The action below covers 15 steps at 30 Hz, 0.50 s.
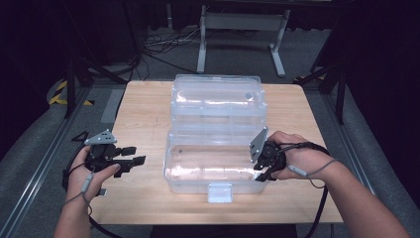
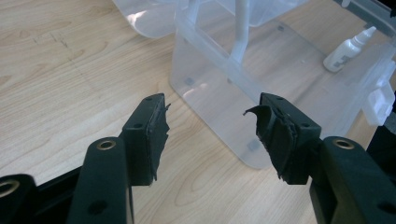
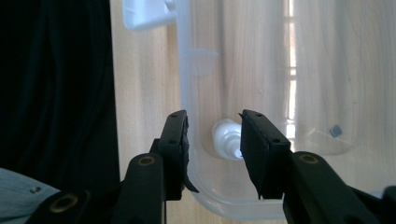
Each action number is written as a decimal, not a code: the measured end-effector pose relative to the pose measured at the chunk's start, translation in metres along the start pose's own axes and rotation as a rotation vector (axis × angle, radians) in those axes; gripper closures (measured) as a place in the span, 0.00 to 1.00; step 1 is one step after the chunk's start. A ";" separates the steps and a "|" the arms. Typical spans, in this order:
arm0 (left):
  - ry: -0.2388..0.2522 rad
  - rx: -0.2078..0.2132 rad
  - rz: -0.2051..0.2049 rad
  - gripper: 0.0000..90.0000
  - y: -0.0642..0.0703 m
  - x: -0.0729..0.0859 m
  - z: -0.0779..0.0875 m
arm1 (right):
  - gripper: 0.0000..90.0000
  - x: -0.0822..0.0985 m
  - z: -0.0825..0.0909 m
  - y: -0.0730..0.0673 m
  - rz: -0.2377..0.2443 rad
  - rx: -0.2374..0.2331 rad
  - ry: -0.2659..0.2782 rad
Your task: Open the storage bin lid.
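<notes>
Your right tongs (image 1: 261, 171) hang over the right end of the clear plastic box (image 1: 208, 166), jaws apart and nothing clamped. In the right gripper view the small white dropper bottle (image 3: 228, 139) lies on the box floor directly below the gap, nearer the right jaw, close to the box's curved corner wall. No pad touches it, so it looks like a drop-off just done: bottle in the box, tongs free.

To finish the step well: lift straight up, don't swing sideways. The left jaw sits just outside the box wall, the right jaw inside, so the rim runs between them and a sideways pull would likely snag the wall and shift the box. Keep the jaws spread till you're above the rim.

Your left tongs (image 1: 130, 159) sit apart too, empty, low over the table (image 1: 143, 114), well to the left of the box. In the left gripper view the box's end wall is ahead of the jaws and the bottle (image 2: 348, 49) is far beyond them inside. The hinged lid (image 1: 217, 99) lies open behind the box, beyond both tongs. If closing comes next, steady the box with the left first.
</notes>
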<state>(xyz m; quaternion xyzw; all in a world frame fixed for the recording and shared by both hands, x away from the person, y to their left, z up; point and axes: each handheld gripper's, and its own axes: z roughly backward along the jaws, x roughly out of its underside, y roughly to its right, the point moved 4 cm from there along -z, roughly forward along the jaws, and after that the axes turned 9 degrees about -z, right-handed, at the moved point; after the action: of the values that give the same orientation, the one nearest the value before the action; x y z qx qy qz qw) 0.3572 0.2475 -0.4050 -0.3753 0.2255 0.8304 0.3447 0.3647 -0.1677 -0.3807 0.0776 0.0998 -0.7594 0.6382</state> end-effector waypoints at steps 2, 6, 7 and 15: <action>0.006 -0.002 0.003 0.48 0.000 -0.002 -0.002 | 0.69 -0.002 0.002 -0.004 0.003 -0.011 0.018; 0.025 -0.003 0.006 0.48 -0.001 -0.006 -0.003 | 0.70 -0.004 -0.006 -0.010 -0.007 -0.017 0.024; 0.036 0.001 -0.004 0.47 0.000 -0.010 -0.004 | 0.70 -0.004 -0.009 -0.010 -0.009 -0.016 0.025; 0.048 -0.029 -0.056 0.42 0.001 -0.020 -0.009 | 0.73 -0.004 -0.031 -0.012 -0.014 -0.021 0.008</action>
<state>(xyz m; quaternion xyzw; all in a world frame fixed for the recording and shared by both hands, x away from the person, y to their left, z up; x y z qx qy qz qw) 0.3702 0.2333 -0.3947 -0.4062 0.2110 0.8144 0.3567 0.3533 -0.1537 -0.4091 0.0730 0.1107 -0.7626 0.6331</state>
